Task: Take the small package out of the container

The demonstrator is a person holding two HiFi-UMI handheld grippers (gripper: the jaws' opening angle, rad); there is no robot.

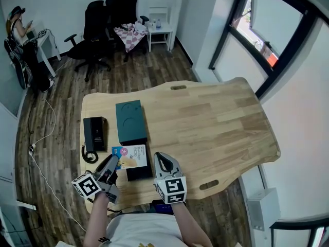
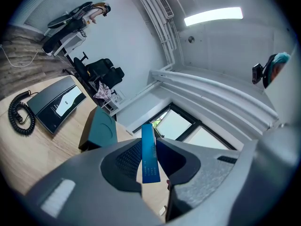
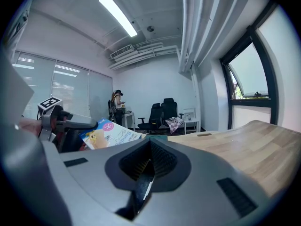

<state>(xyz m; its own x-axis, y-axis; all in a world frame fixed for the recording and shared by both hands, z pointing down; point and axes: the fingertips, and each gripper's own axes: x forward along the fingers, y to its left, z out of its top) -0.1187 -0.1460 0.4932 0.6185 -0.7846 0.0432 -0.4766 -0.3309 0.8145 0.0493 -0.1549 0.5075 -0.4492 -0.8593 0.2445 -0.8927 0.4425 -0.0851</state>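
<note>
The left hand-held gripper (image 1: 113, 164) sits at the bench's (image 1: 216, 122) near edge. Its own view shows its jaws clamped on the package (image 2: 149, 159), a thin blue pack seen edge-on between the pads. From the head view the package (image 1: 131, 156) is flat, white and blue with a printed picture. It is held up at a tilt over the far left part of the black container (image 1: 140, 171), not resting inside it.

The right hand-held gripper (image 1: 160, 158) is just right of the container. Its jaws are closed together with nothing between them (image 3: 149, 149). It points level along the bench. Its view shows the package (image 3: 110, 134) raised off to its left.

Just beyond the container, end to end with it, lies a teal lid (image 1: 131, 121). Left of the lid is a black phone (image 1: 95, 133) with a coiled cord.

Past the bench are black chairs (image 1: 108, 19), a white side table (image 1: 159, 32) and a person (image 1: 18, 24) at a desk by the far wall.
</note>
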